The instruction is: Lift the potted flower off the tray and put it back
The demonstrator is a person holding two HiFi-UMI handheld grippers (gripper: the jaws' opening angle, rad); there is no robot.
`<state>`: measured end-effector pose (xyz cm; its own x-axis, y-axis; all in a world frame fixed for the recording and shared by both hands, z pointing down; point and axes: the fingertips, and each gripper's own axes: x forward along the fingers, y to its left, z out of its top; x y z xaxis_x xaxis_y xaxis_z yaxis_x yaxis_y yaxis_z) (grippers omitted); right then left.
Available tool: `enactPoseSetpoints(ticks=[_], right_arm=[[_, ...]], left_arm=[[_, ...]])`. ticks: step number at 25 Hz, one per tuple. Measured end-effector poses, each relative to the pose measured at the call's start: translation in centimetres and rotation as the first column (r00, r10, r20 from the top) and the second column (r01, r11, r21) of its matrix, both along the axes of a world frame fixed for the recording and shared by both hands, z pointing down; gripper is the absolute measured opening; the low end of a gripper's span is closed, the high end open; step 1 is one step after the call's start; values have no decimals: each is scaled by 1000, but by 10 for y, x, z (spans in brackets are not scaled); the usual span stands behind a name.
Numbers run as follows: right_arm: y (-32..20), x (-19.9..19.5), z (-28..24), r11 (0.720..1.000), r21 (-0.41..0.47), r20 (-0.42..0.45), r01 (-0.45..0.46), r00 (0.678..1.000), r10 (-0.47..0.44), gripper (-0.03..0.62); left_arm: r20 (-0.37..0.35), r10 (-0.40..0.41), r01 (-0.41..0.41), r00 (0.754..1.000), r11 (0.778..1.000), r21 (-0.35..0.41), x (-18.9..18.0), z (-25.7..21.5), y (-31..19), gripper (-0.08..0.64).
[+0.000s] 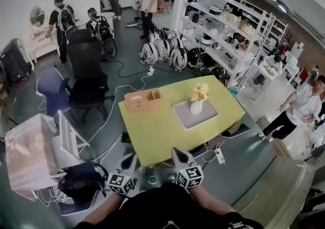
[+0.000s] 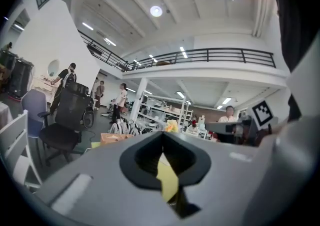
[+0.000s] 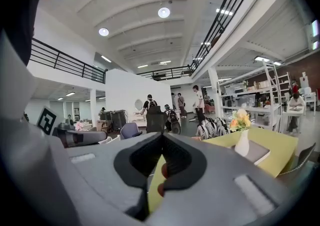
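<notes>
The potted flower (image 1: pixel 197 102), a white vase with yellow and orange blooms, stands upright on a grey tray (image 1: pixel 189 119) on the yellow-green table (image 1: pixel 157 131). The right gripper view shows it at the right (image 3: pixel 241 140), on the tray (image 3: pixel 258 153). In the left gripper view only the blooms (image 2: pixel 171 126) peek over the jaws. My left gripper (image 1: pixel 128 164) and right gripper (image 1: pixel 180 156) hover side by side at the table's near edge, well short of the tray. Both are shut, the left (image 2: pixel 162 137) and the right (image 3: pixel 162 138), with nothing between their jaws.
A wooden box (image 1: pixel 143 99) sits at the table's far left corner. Left of the table stand a black office chair (image 1: pixel 87 78), a blue chair (image 1: pixel 51 88), a white chair (image 1: pixel 68 136) and a pink-covered box (image 1: pixel 28 154). Cables cross the floor. Shelving (image 1: pixel 238 30) and several people surround the area.
</notes>
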<state>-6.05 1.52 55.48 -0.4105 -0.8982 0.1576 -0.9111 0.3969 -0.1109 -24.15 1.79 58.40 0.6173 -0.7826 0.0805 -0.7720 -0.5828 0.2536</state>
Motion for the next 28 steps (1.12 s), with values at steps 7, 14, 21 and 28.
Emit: enactPoseSetpoints(ticks=[7,14,21,28], right_arm=[[-13,44,-7,994,41,-47,-98,994,100,3],[-51,127,8,964,68,-20,-259,965,261,5],[-120,219,44,938,57,-13,-342,939,343,6],[-215,304,92,941,13,-48,-339,940,339,91]], left_arm=[[-28,48,-49,998,998,-29,22,5,-4,7],[-34,78,-80,996,995,-62,49,21,-27,8],[-28,75,-77,997,992,-105,95,31,-73,7],[-8,61,-61,998,992,-114,166,33,-139,6]])
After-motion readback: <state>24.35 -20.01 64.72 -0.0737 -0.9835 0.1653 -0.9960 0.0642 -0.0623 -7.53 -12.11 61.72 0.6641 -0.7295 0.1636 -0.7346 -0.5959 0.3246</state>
